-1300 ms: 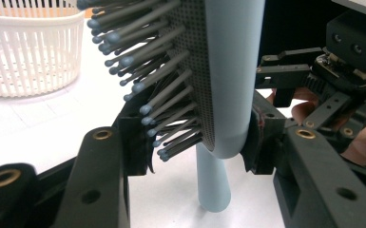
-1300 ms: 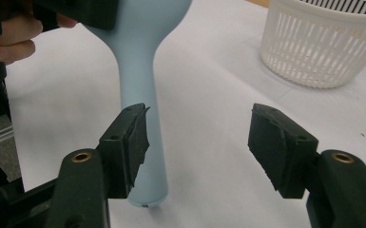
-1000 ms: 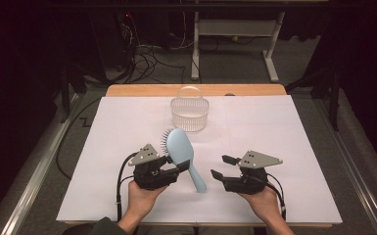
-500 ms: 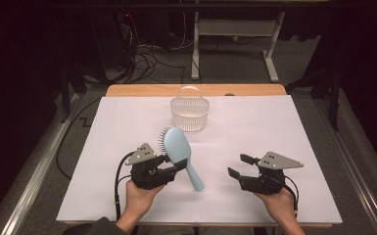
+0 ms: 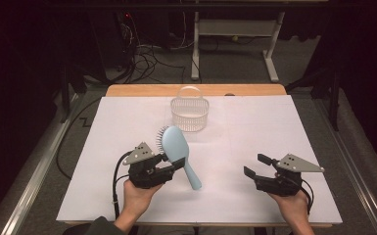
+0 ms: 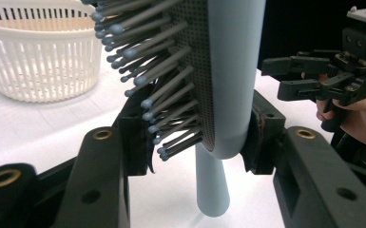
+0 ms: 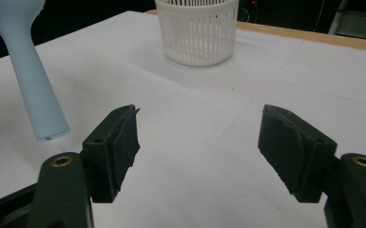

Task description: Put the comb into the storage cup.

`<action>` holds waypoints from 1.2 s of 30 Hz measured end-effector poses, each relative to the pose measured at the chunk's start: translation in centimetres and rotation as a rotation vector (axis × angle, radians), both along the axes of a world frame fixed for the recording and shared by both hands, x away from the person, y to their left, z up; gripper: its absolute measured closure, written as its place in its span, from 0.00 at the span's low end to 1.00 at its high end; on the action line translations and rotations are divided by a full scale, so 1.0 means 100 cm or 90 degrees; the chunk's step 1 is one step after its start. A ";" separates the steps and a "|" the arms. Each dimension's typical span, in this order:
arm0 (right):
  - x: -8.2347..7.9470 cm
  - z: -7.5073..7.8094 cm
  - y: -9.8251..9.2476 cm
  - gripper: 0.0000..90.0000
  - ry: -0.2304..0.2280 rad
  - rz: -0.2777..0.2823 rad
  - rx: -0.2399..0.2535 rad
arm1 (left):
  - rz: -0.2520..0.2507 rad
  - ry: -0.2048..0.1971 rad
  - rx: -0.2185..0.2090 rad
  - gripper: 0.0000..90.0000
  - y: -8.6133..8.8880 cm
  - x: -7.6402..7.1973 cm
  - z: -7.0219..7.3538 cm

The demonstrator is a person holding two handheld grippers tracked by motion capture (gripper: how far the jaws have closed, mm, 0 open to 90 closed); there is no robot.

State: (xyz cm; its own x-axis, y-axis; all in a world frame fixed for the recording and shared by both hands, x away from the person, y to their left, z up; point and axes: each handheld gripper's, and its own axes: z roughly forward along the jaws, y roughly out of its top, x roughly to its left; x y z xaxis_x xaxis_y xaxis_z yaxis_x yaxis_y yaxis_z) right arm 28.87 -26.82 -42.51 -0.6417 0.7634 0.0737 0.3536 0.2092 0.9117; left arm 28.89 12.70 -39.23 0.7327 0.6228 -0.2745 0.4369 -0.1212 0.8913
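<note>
A pale blue hairbrush is held above the white table, its handle slanting toward the near right. My left gripper is shut on the brush head; in the left gripper view the pads clamp the bristles and the smooth back. My right gripper hovers at the near right, apart from the brush, and its jaws have just been opening with nothing between them. In the right gripper view the handle end hangs at the left, the right gripper wide apart. A white slatted basket stands at the back centre.
White paper covers the table, with a wooden edge at the back. Cables trail from both grippers. Beyond the table lie a dark floor, cables and a table frame.
My right gripper has slid away to the right from the brush handle and its jaws have widened. The left gripper and the brush have stayed in place.
</note>
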 end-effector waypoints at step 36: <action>-0.029 -0.028 -0.059 0.32 -0.025 -0.066 0.032 | 0.057 -0.035 0.030 0.60 0.027 0.024 0.033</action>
